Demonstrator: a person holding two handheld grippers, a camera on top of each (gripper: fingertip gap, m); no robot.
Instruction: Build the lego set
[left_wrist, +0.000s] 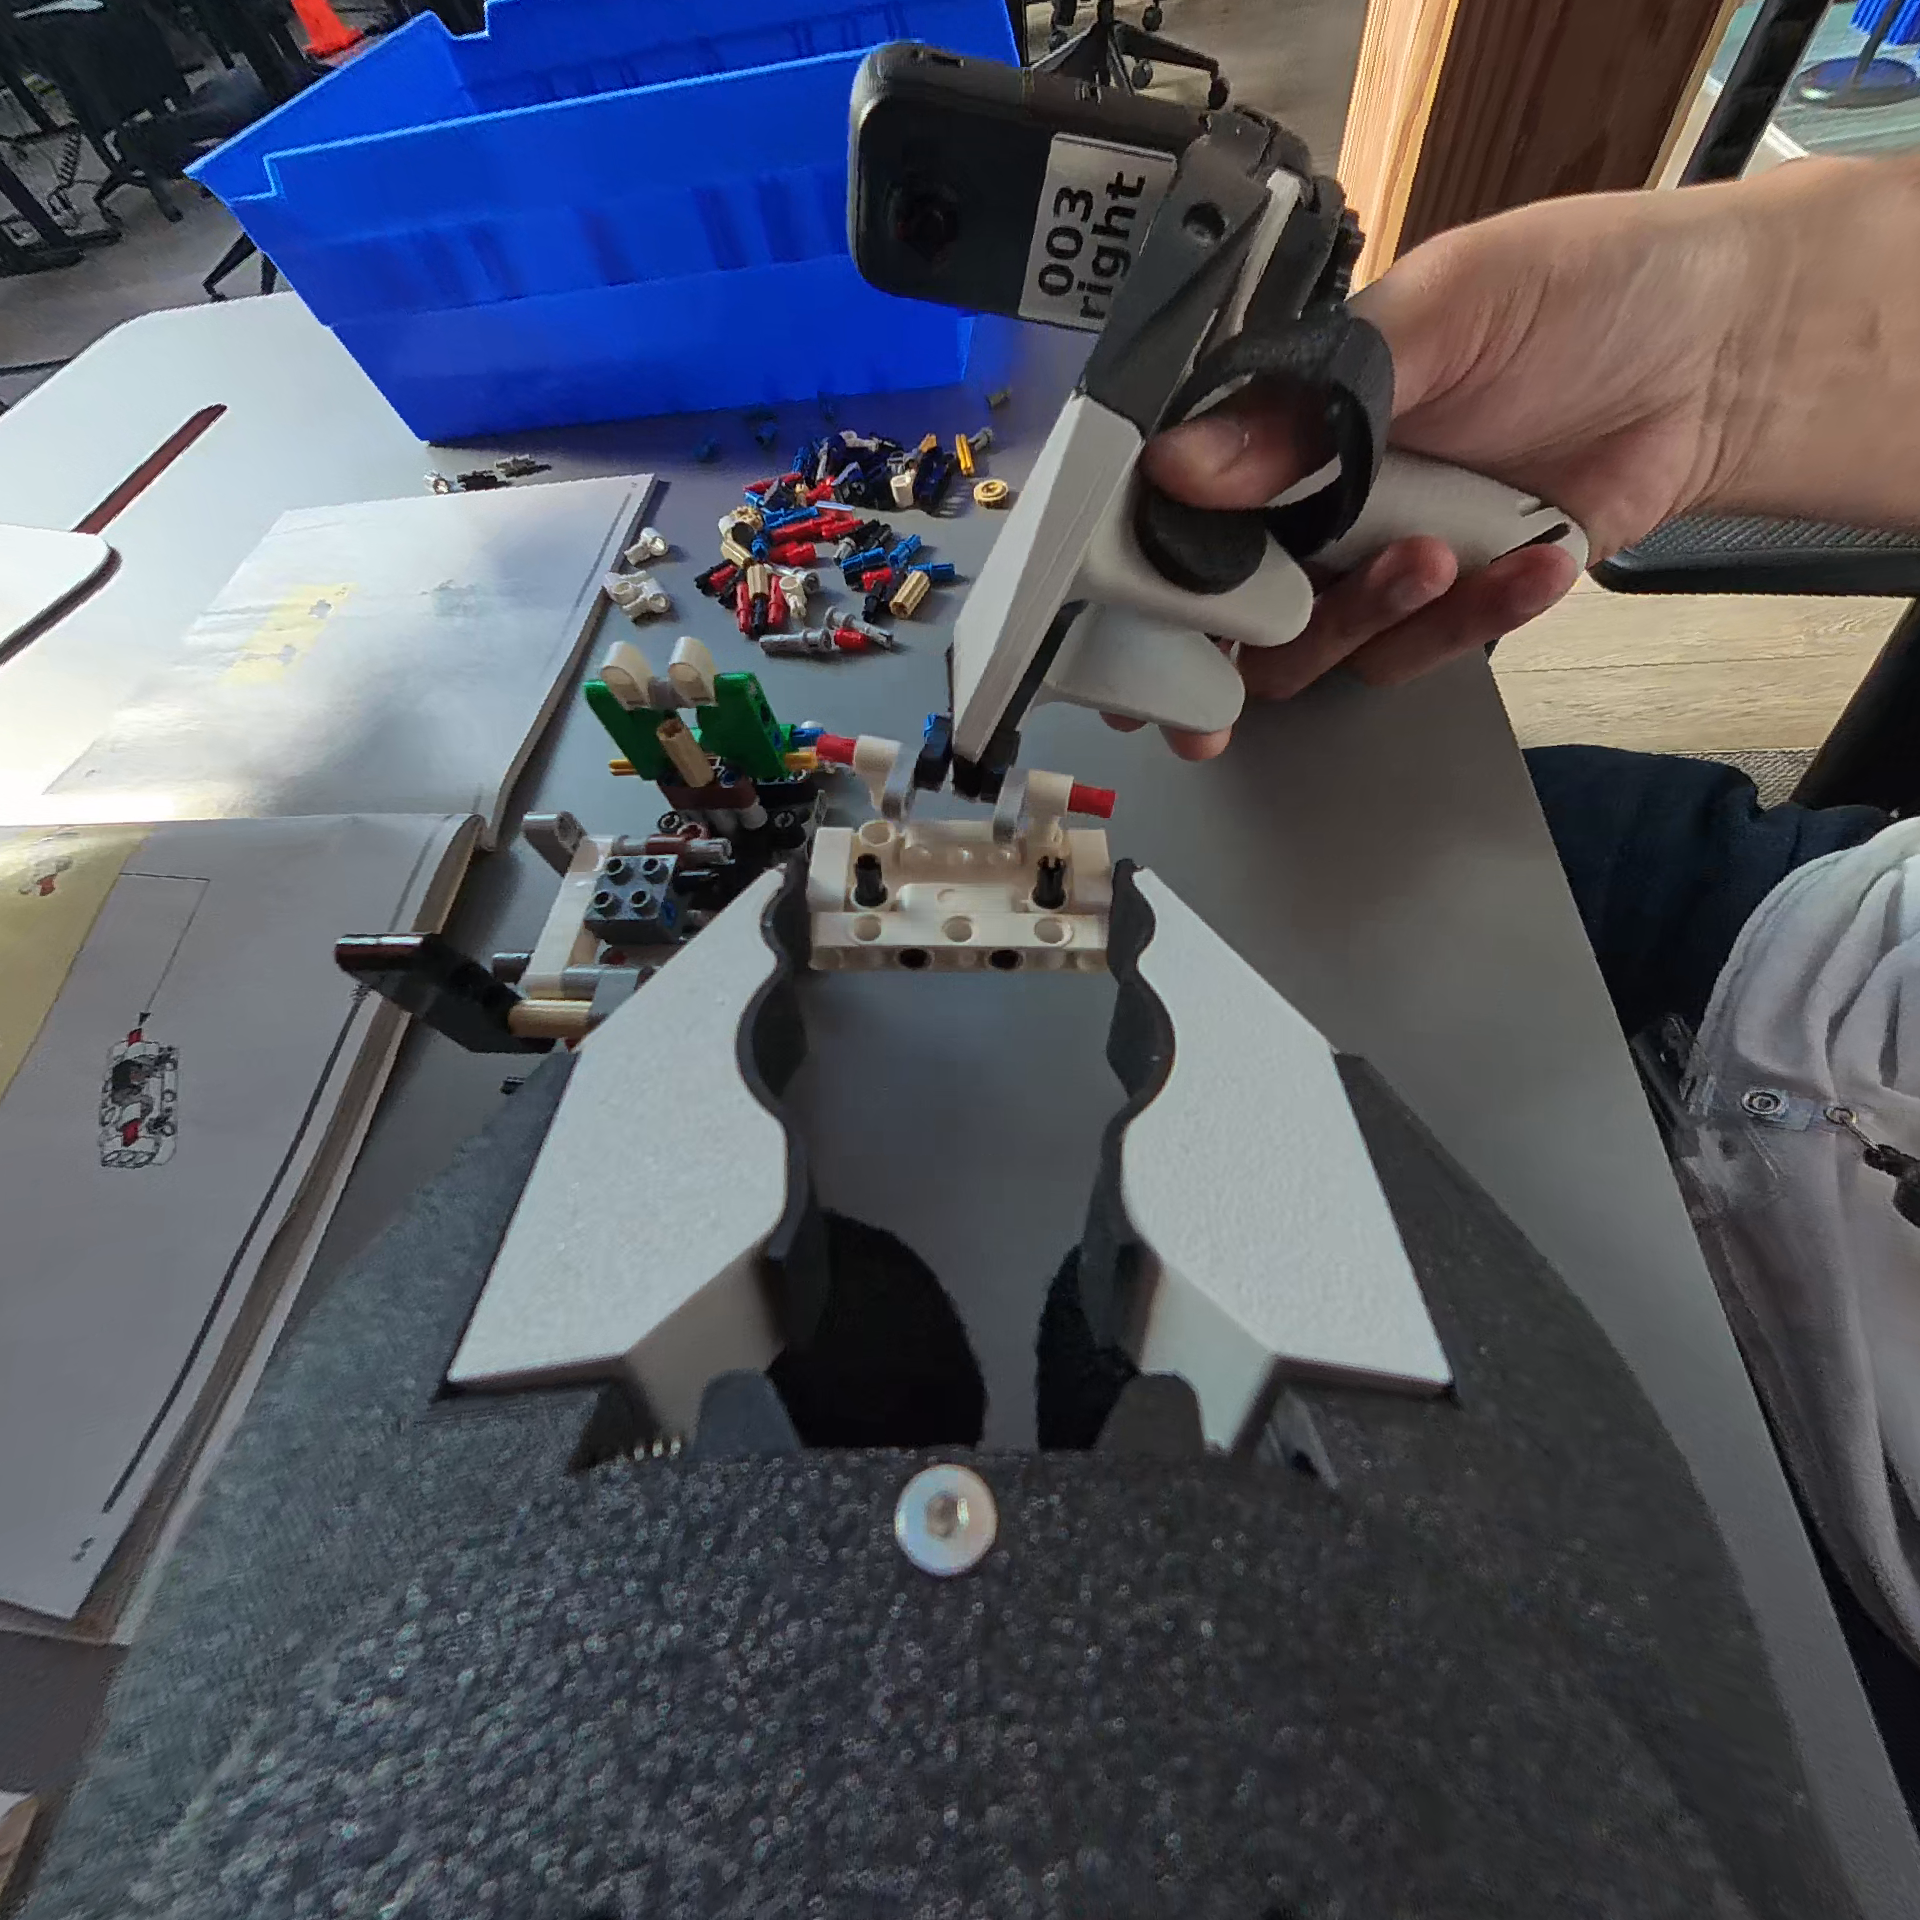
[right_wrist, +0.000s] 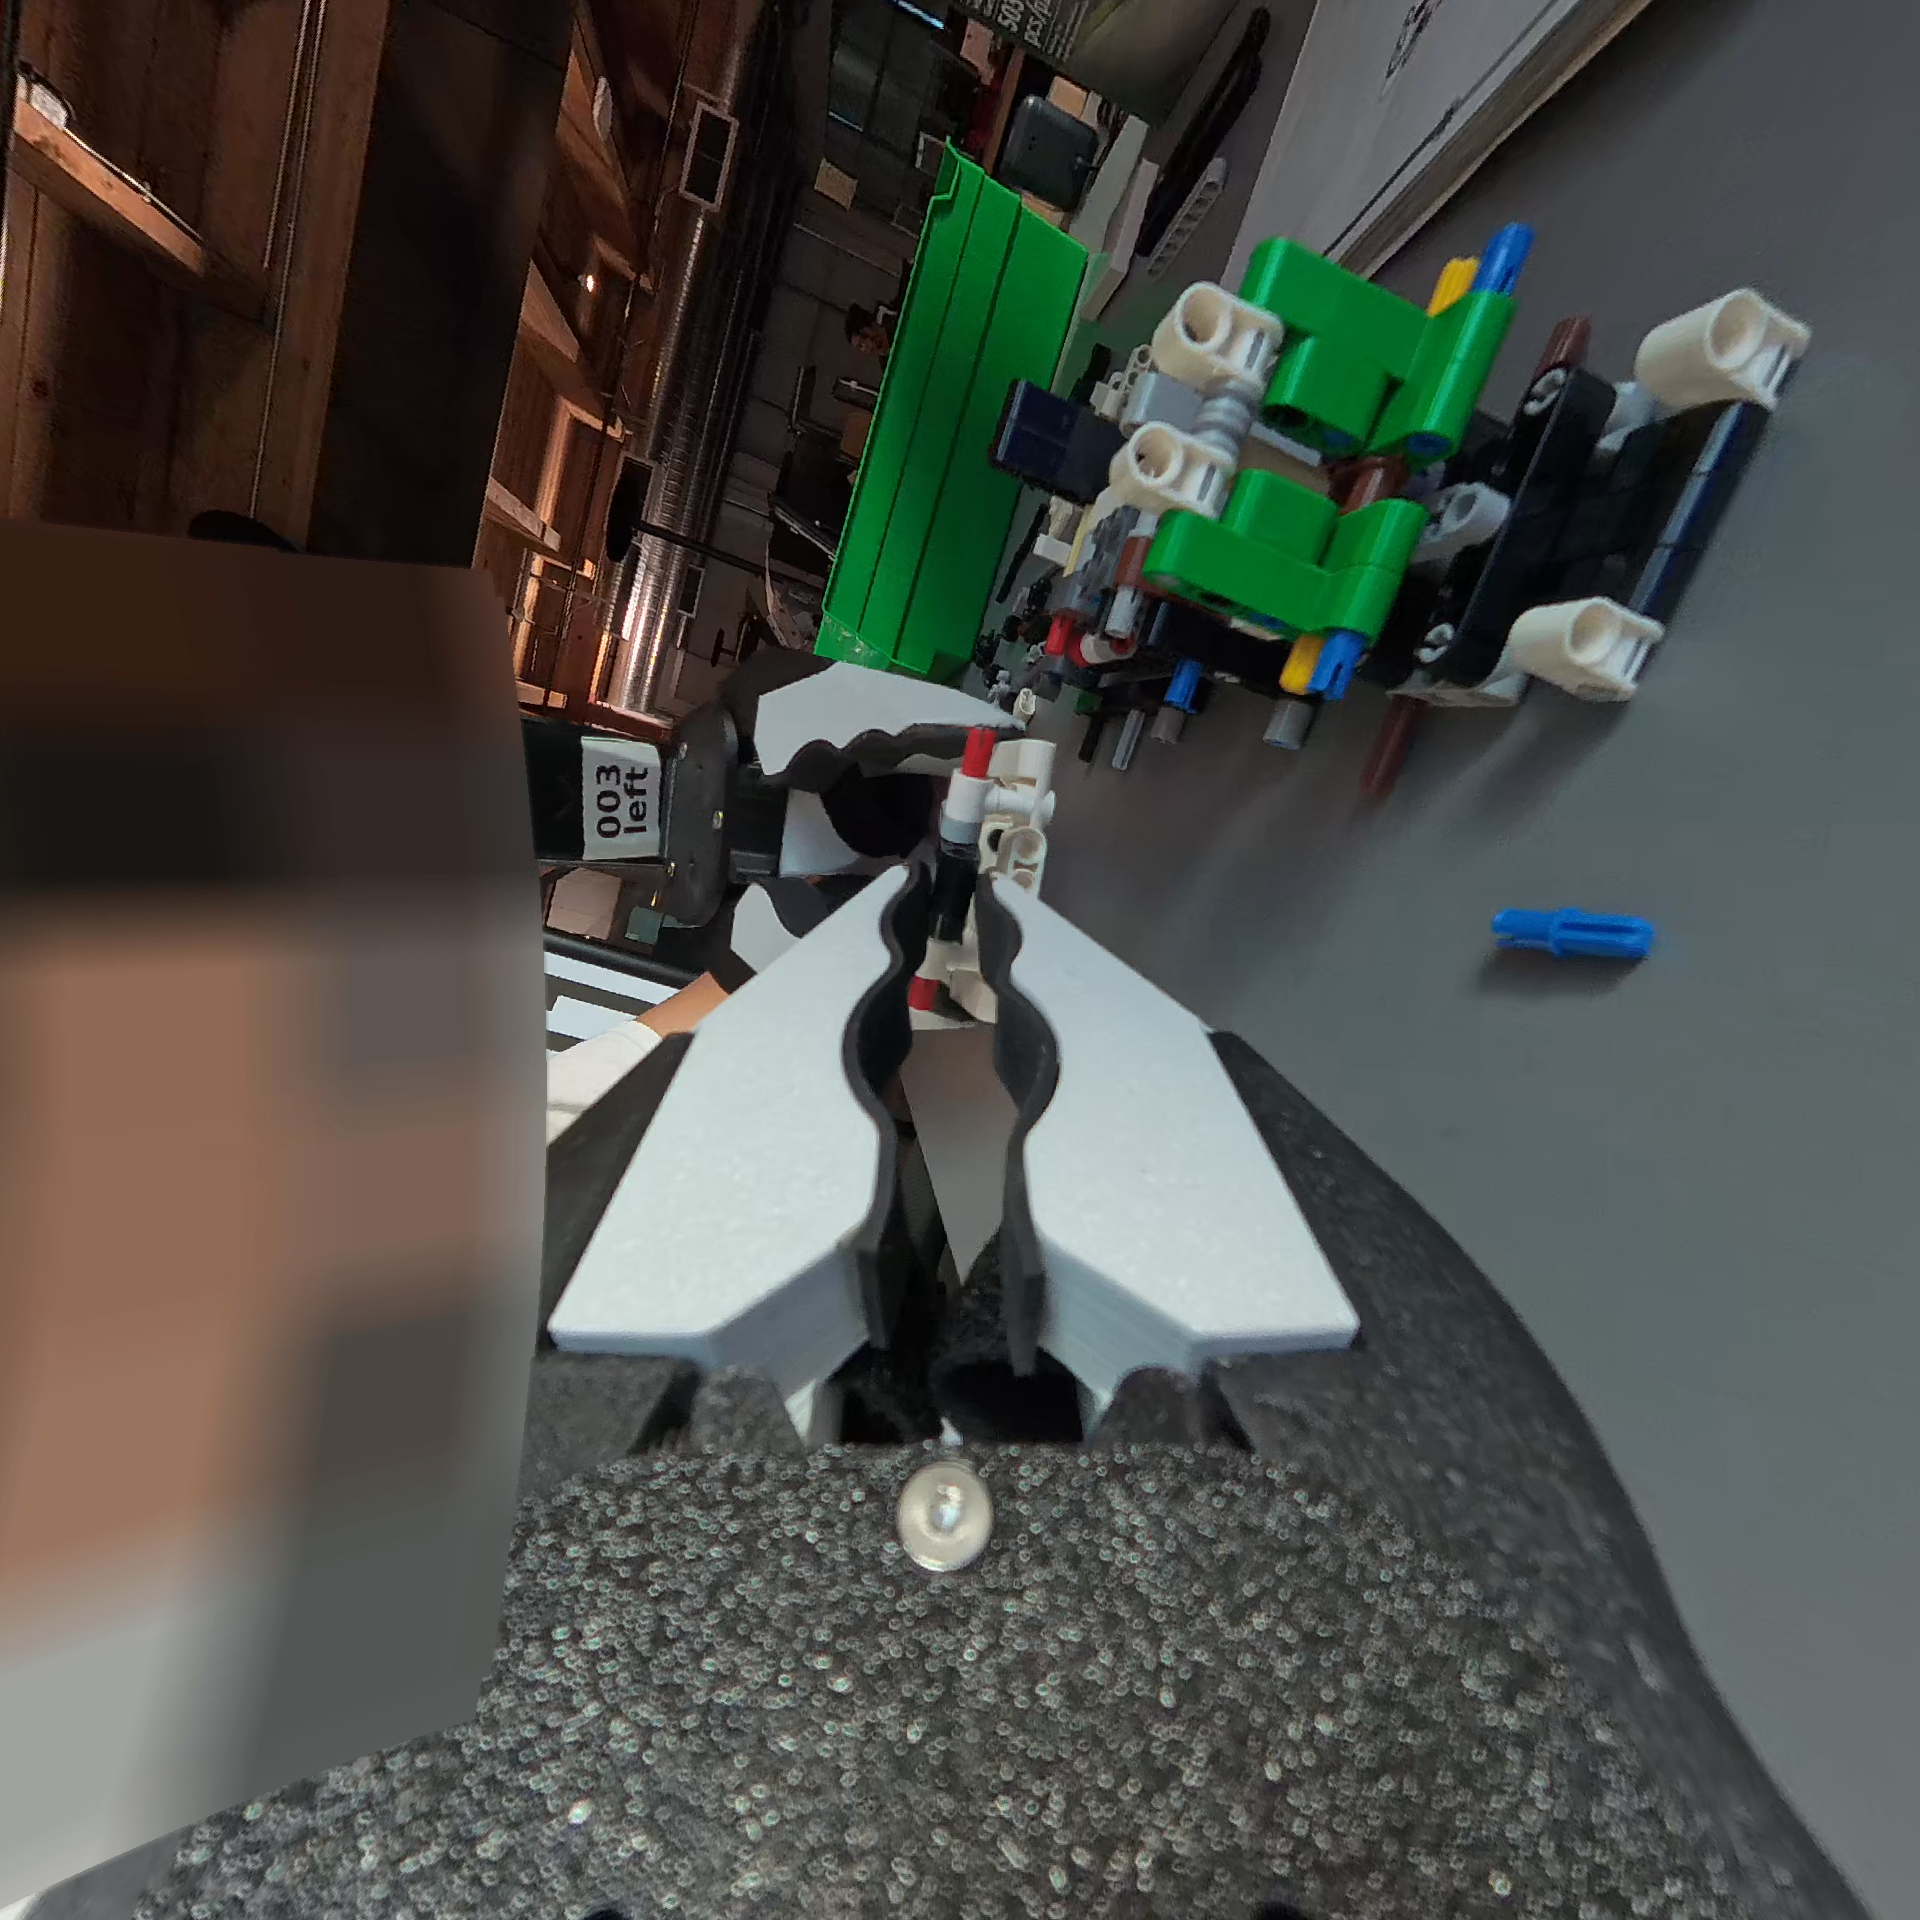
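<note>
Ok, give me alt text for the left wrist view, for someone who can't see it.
The left gripper clamps a white brick frame between its jaws over a grey table. The right gripper, held in a hand, pinches a black piece atop it. Behind: loose pieces, a blue bin, open booklet.

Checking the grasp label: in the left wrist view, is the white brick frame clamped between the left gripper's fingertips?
Yes: the white frame spans the left gripper, both pads pressing its ends.
</note>
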